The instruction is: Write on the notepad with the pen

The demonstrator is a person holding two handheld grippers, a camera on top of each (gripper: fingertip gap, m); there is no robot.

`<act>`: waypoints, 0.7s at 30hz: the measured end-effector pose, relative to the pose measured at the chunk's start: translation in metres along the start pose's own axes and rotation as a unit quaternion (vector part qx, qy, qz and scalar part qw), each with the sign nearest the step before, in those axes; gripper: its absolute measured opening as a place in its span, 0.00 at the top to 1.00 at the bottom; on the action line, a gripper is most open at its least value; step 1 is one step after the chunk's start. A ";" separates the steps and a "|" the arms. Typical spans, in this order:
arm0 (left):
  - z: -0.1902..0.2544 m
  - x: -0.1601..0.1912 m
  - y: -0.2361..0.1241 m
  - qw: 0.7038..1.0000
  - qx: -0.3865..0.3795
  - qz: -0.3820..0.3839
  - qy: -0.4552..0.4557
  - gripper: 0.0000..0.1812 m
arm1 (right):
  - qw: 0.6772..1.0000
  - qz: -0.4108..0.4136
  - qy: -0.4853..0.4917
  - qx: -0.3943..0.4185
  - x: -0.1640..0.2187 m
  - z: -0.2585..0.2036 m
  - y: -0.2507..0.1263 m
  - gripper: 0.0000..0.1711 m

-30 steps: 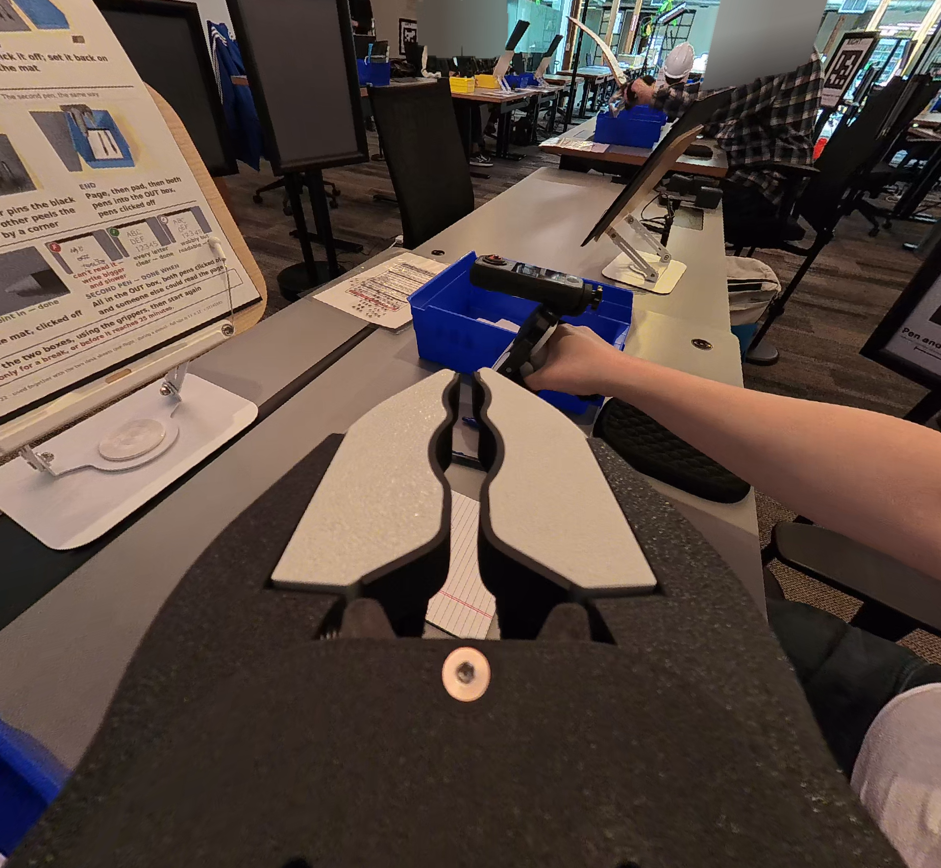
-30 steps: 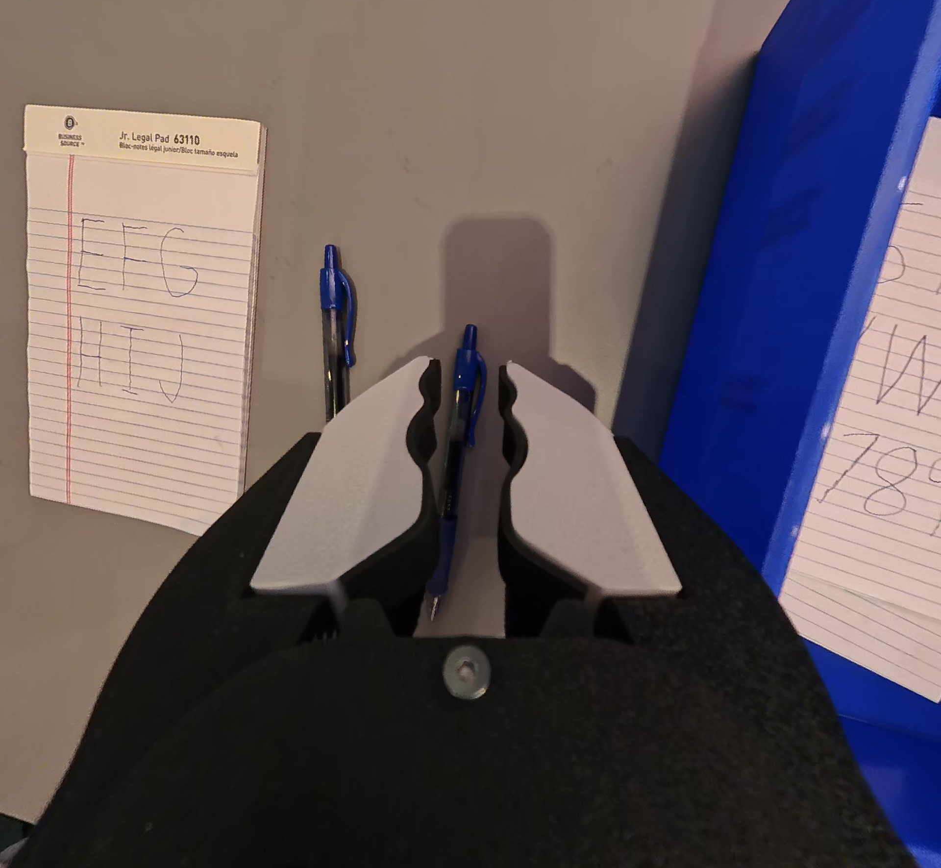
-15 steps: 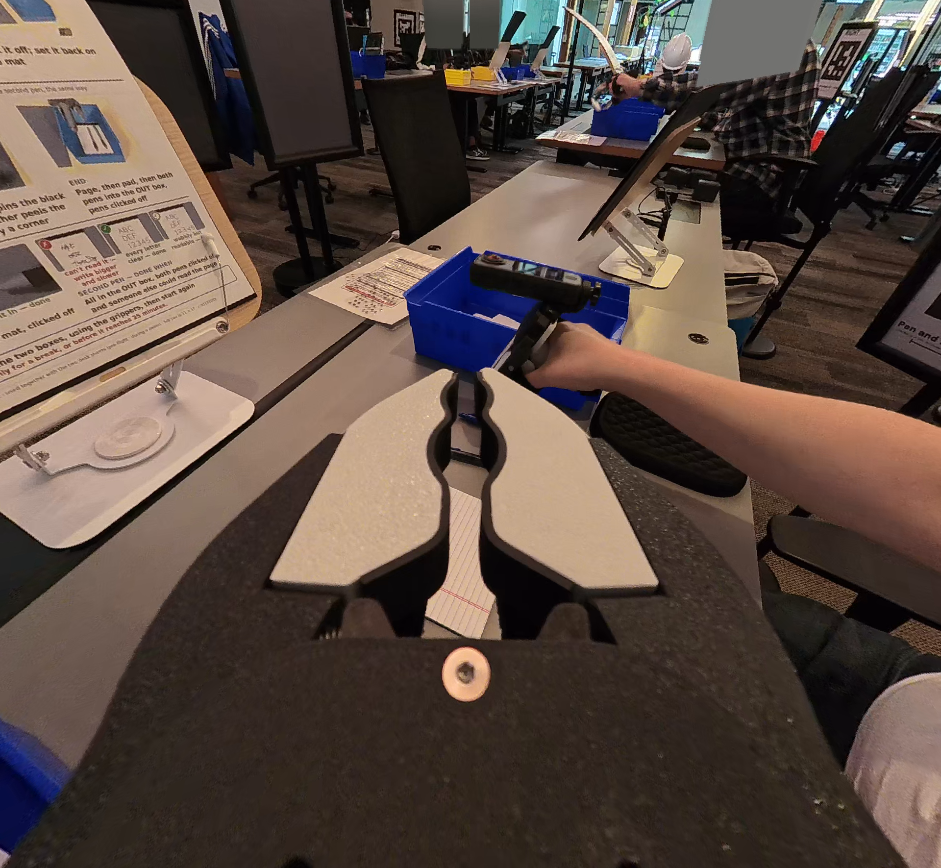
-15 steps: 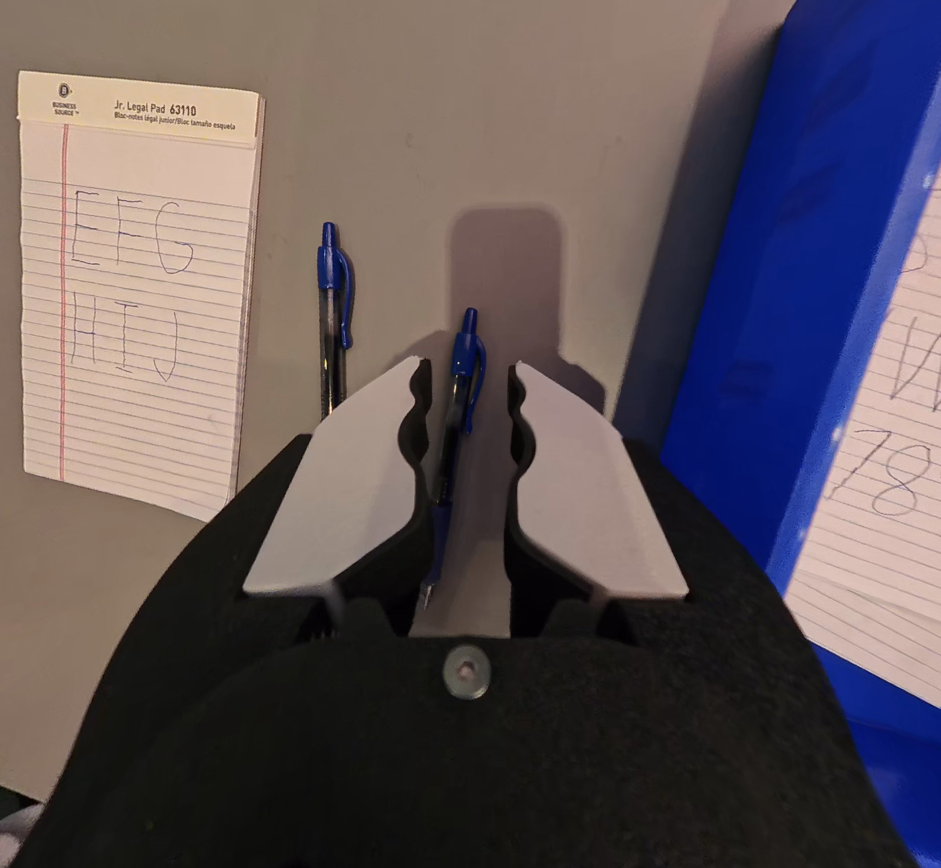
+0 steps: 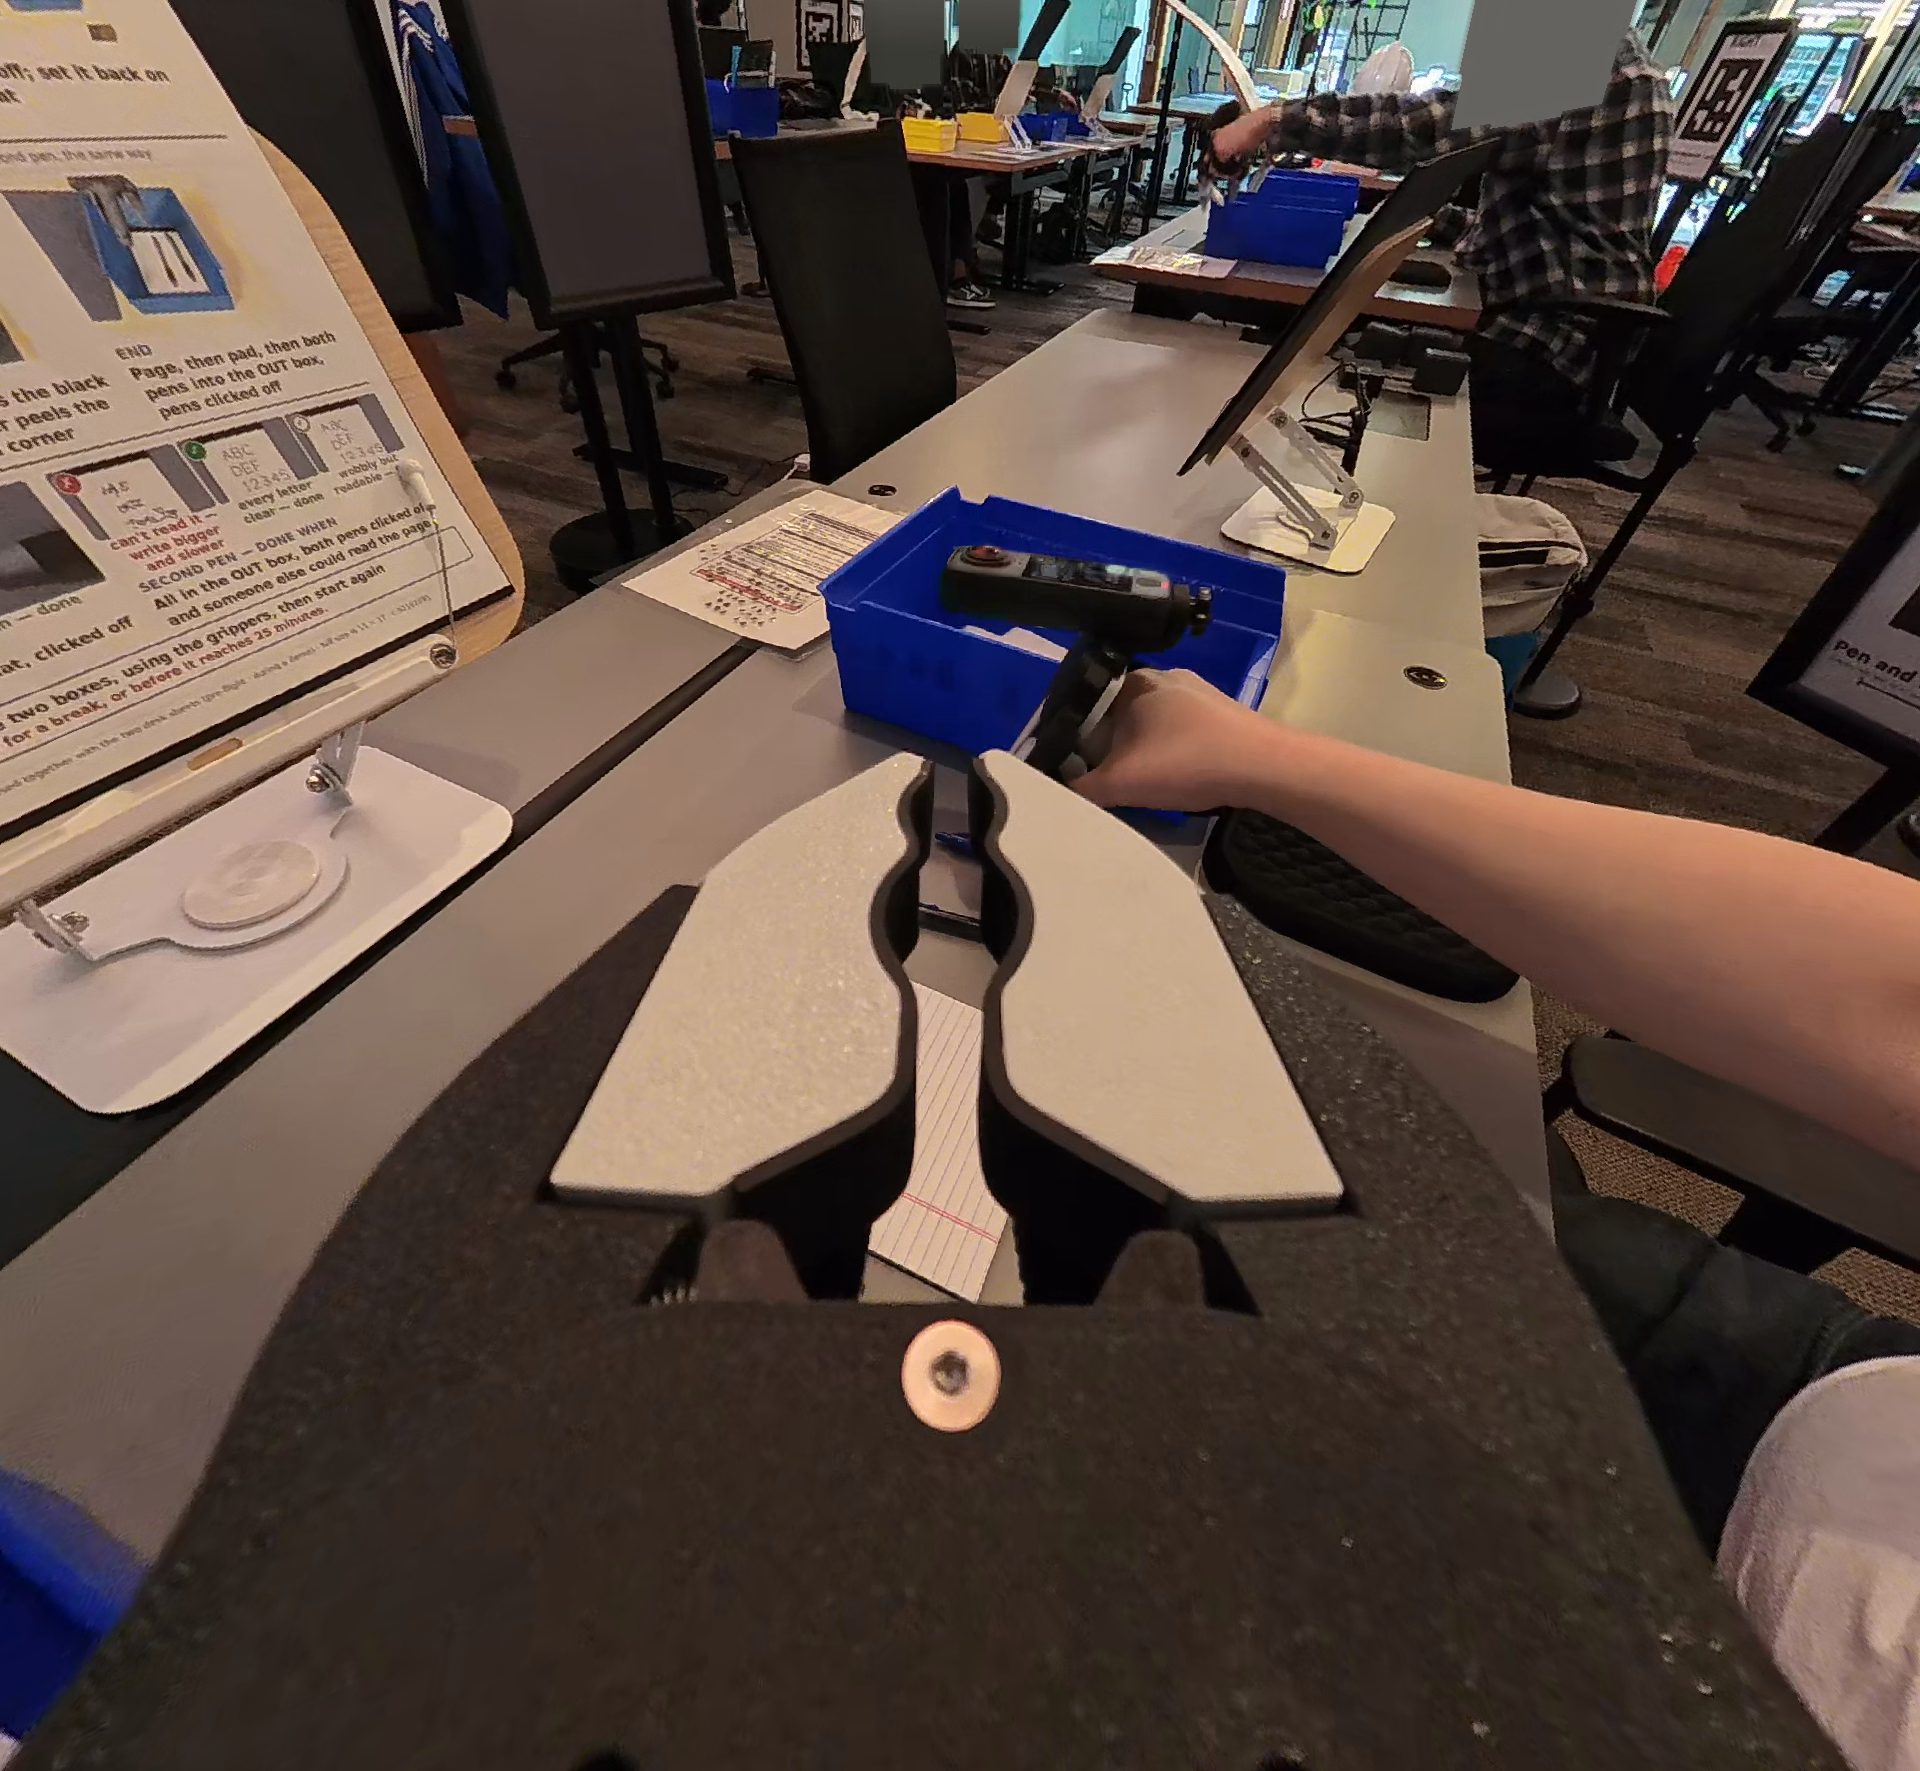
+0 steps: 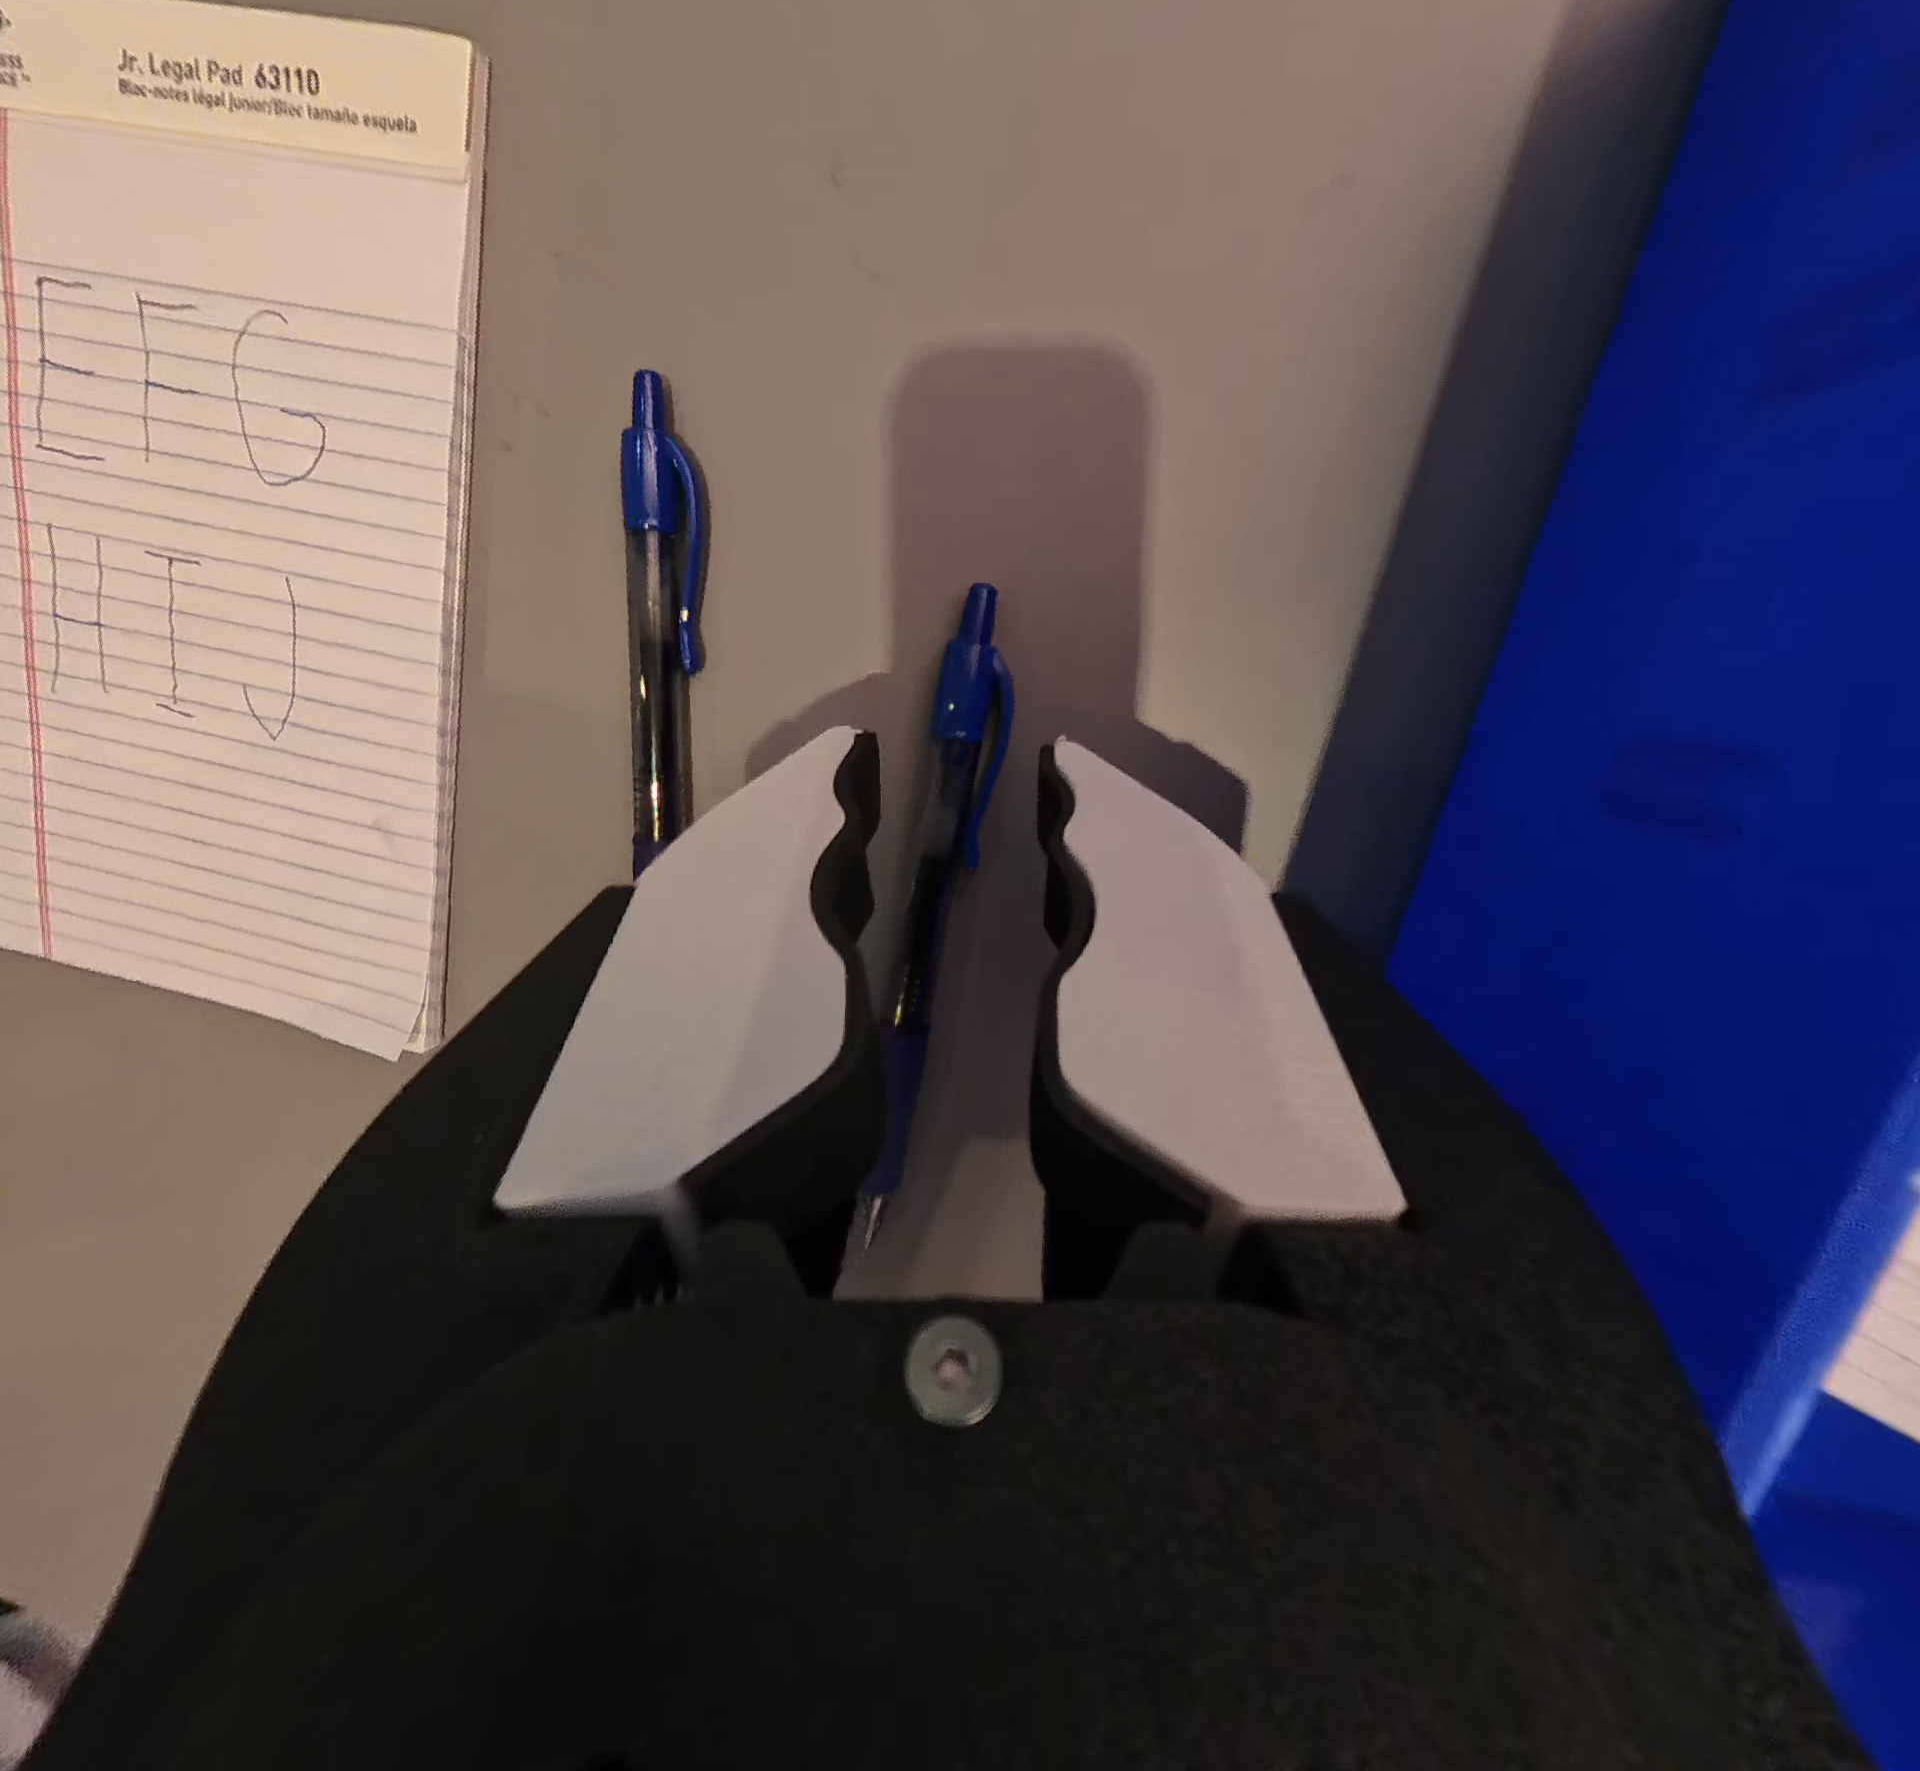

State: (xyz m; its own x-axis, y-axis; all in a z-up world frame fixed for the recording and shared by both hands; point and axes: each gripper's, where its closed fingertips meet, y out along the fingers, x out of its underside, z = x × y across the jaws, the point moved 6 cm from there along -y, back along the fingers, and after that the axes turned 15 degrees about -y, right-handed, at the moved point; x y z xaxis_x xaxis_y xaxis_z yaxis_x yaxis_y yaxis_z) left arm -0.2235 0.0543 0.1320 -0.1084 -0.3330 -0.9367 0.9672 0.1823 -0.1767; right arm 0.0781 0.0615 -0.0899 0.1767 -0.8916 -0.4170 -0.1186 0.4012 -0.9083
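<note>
While right gripper [image 6: 956,755] stood spread around pen [image 6: 940,880] (untouched) on worktop [image 6: 1039,163], left gripper [image 5: 951,771] nearly pressed together, empty, above notepad [image 5: 940,1150].

Seen from the right gripper [image 6: 954,755], one pen [image 6: 930,900] lies on the desk [image 6: 1039,163] between its fingers, apart from both. A second pen [image 6: 657,620] lies just left of it, the notepad [image 6: 239,516] farther left, the bin [image 6: 1662,682] to the right.
</note>
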 end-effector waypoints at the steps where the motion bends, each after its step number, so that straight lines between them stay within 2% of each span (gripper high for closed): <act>1: 0.000 0.000 0.001 1.000 0.000 -0.001 -0.001 0.97 | 1.000 -0.005 0.000 -0.002 0.001 -0.001 0.001 0.83; 11: 0.000 0.002 0.002 1.000 -0.001 -0.008 0.000 0.97 | 1.000 -0.019 -0.012 0.003 0.010 -0.008 0.011 0.85; 17: -0.003 0.002 0.001 1.000 -0.003 -0.006 -0.003 0.97 | 0.999 -0.021 -0.024 0.027 0.011 -0.006 0.012 0.91; 21: -0.004 0.002 0.002 1.000 -0.005 -0.007 -0.004 0.97 | 0.999 -0.013 -0.028 0.036 0.012 -0.007 0.012 0.91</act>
State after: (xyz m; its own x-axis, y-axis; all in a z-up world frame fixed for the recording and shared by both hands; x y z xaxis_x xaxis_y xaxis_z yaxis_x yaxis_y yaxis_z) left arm -0.2230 0.0573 0.1288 -0.1208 -0.3424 -0.9317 0.9633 0.1861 -0.1933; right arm 0.0725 0.0541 -0.1056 0.2325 -0.8894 -0.3935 -0.0426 0.3949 -0.9177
